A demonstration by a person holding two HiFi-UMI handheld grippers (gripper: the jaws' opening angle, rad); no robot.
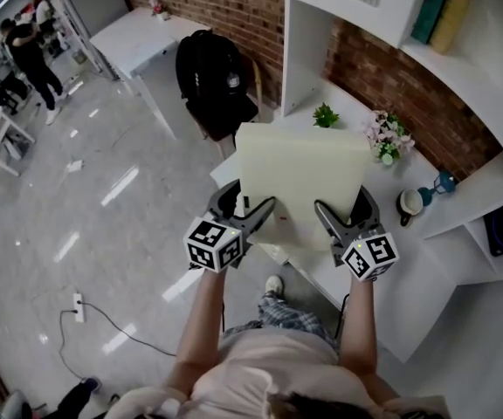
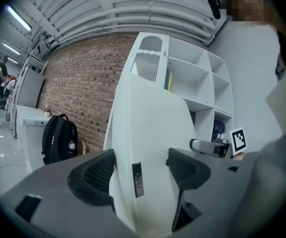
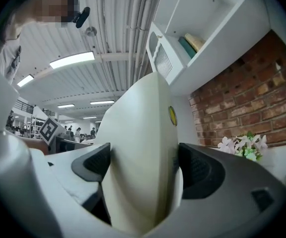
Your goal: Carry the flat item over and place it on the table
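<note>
A pale cream flat board (image 1: 299,177) hangs in the air above the white table (image 1: 409,278), held by its near edge at both sides. My left gripper (image 1: 250,213) is shut on the board (image 2: 148,128) at its left side, with a small dark label between the pads. My right gripper (image 1: 339,219) is shut on the board (image 3: 138,148) at its right side; a yellow round sticker shows on the board's edge there. The board hides the table surface under it.
On the table behind the board stand a small green plant (image 1: 325,115), a pot of pink flowers (image 1: 388,138), a dark mug (image 1: 409,203) and a blue object (image 1: 444,182). White shelves (image 1: 496,208) line the brick wall. A black backpack (image 1: 210,68) sits on a chair at the left.
</note>
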